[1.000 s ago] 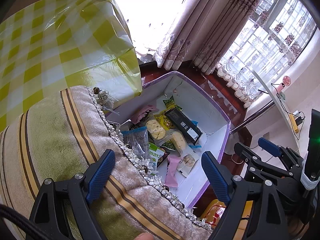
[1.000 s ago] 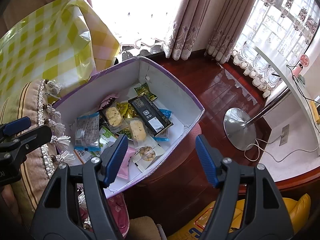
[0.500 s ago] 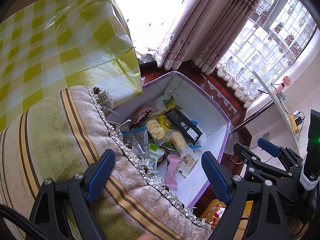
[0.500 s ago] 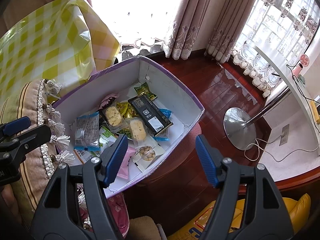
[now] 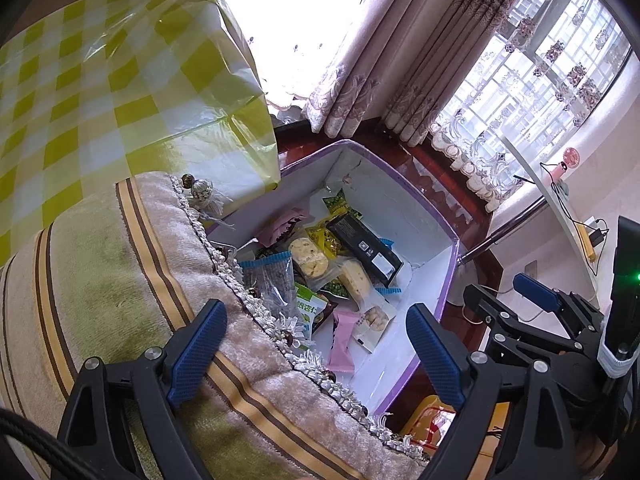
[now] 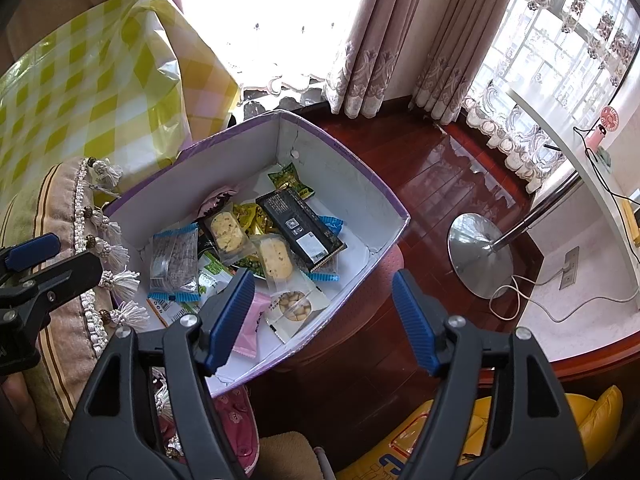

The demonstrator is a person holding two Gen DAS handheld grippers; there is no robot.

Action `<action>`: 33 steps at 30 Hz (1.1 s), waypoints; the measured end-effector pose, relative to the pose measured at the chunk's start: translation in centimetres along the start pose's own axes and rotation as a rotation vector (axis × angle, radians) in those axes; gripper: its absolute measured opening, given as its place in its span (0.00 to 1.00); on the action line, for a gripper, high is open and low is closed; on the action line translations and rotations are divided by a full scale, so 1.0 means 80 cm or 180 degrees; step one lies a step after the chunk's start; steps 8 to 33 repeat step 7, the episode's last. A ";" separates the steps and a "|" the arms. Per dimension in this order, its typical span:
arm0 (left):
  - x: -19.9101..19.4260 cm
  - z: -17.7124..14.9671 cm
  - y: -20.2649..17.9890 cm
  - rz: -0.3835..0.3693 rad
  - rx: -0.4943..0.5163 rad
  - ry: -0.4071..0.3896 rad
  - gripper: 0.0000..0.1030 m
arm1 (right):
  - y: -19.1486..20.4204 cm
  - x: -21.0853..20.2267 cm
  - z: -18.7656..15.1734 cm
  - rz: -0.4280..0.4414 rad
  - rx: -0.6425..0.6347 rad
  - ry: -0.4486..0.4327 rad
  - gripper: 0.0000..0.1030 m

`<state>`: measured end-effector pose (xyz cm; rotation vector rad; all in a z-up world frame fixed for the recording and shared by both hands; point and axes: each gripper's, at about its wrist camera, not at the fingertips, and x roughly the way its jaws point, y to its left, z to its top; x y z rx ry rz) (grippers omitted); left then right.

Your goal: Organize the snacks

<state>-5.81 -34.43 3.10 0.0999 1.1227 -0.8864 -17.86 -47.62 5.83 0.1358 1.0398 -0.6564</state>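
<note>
Both tongs wide open, holding nothing: left tongs and right tongs hover at frame bottom. Snacks lie jumbled mid-frame in the purple-rimmed box. Sorting looks not yet started.

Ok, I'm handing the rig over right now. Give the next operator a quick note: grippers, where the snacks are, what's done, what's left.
Left gripper: open, empty, above the cushion edge beside the box.
Right gripper: open, empty, above the box's near corner.
Snacks: all loose in a jumble inside the box: black bar, two cookie packs, pink packet, blue-edged bag, green and yellow packets.
Done: nothing visibly sorted or picked.
Left: probably everything; the pink packet nearest the right gripper looks like an easy first grab.
</note>
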 end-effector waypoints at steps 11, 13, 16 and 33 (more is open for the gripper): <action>0.001 0.002 0.000 -0.0034 0.0085 -0.0023 0.94 | 0.002 0.002 -0.004 0.0013 0.0036 0.0020 0.73; 0.001 0.002 0.000 -0.0034 0.0085 -0.0023 0.94 | 0.002 0.002 -0.004 0.0013 0.0036 0.0020 0.73; 0.001 0.002 0.000 -0.0034 0.0085 -0.0023 0.94 | 0.002 0.002 -0.004 0.0013 0.0036 0.0020 0.73; 0.001 0.002 0.000 -0.0034 0.0085 -0.0023 0.94 | 0.002 0.002 -0.004 0.0013 0.0036 0.0020 0.73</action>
